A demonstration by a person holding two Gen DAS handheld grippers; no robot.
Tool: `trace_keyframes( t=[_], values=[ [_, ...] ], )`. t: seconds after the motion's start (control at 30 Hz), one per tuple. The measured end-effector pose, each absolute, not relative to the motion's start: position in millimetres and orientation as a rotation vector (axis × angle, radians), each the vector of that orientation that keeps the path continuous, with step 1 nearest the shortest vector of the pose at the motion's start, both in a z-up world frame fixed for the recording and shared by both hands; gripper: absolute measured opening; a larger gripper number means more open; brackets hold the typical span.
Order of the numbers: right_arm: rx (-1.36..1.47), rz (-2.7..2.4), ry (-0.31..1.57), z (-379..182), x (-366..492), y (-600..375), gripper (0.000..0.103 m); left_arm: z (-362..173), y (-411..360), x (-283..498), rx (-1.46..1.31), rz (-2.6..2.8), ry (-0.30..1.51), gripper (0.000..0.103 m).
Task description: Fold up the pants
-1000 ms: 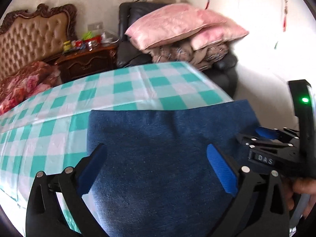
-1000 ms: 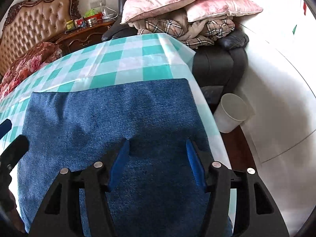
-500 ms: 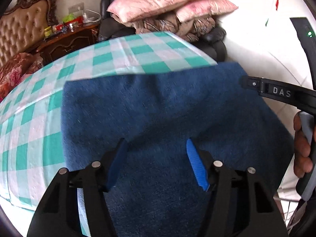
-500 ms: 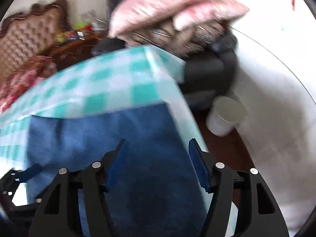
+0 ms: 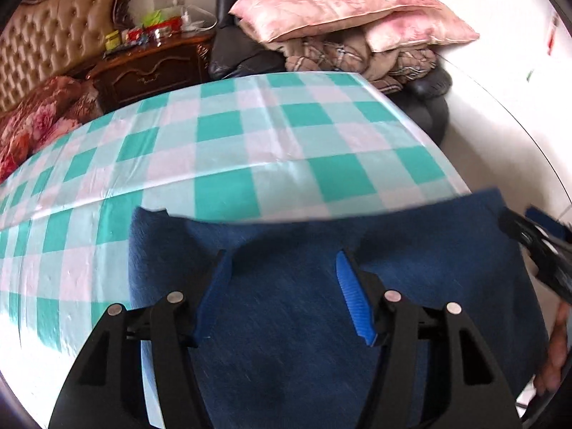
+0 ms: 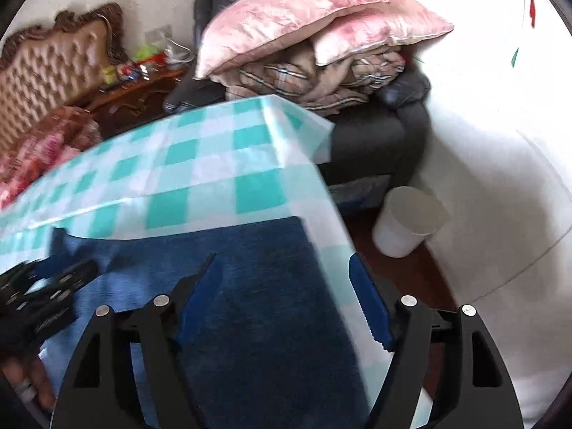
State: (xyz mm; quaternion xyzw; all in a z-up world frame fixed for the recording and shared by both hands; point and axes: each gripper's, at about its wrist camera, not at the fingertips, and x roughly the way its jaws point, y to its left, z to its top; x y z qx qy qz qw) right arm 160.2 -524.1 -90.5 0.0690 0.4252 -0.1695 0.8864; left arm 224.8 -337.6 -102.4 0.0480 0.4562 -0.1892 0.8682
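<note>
The pants [image 5: 321, 321], dark blue denim, lie as a squarish, already doubled-over block at the near right corner of the worktop [image 5: 250, 136], on its green-and-white checked cloth, their right edge running close along the worktop's right side. To my eye the folding is well along, and this is the pause between folds: both hands sit low over the cloth and neither has anything in its grip. The left tongs [image 5: 282, 286] hang over the middle of the denim, half open, with the blue pads clear of the fabric; nothing is pinched between them, though whether the tips brush the cloth I cannot tell through the blur. The right tongs [image 6: 282, 293] straddle the right edge of the pants, one finger over the denim and the other out over the checked cloth at the worktop's rim, and their jaws are opening, with nothing pressed between the pads. Next, I would judge, each pair needs to settle on an edge or corner of the block and close on all the layers together, so that the final fold lifts cleanly without the stack sliding toward the drop on the right, where a white bin [image 6: 407, 221] stands on the floor.
</note>
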Motion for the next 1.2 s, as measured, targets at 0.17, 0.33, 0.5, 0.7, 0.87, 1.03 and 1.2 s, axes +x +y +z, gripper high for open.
trace_keyframes(
  t=[0.17, 0.33, 0.5, 0.7, 0.87, 1.03, 1.2],
  values=[
    [0.194, -0.397, 0.934, -103.5, 155.3, -536.8, 0.07, -103.4, -354.1, 164.8, 0.139, -0.556, 0.966, 0.06],
    [0.138, -0.301, 0.875, -88.4, 114.4, -493.4, 0.07, -110.9, -351.1, 134.6, 0.155, -0.546, 0.98, 0.06],
    [0.085, -0.316, 0.945, -119.4, 100.3, -473.6, 0.07, -104.5, -332.1, 117.0, 0.17, -0.504, 0.964, 0.06],
    [0.086, -0.34, 0.947, -117.4, 85.9, -468.5, 0.071, -98.9, -311.0, 92.8, 0.169, -0.494, 0.949, 0.064],
    [0.083, -0.357, 0.95, -117.6, 75.5, -464.3, 0.071, -99.4, -302.9, 79.0, 0.168, -0.507, 0.956, 0.068],
    [0.096, -0.369, 0.953, -115.0, 63.3, -463.0, 0.072, -96.9, -298.1, 71.5, 0.16, -0.506, 0.953, 0.075],
    [0.093, -0.38, 0.958, -112.6, 52.1, -458.9, 0.072, -93.7, -293.8, 67.7, 0.14, -0.508, 0.963, 0.086]
  ],
)
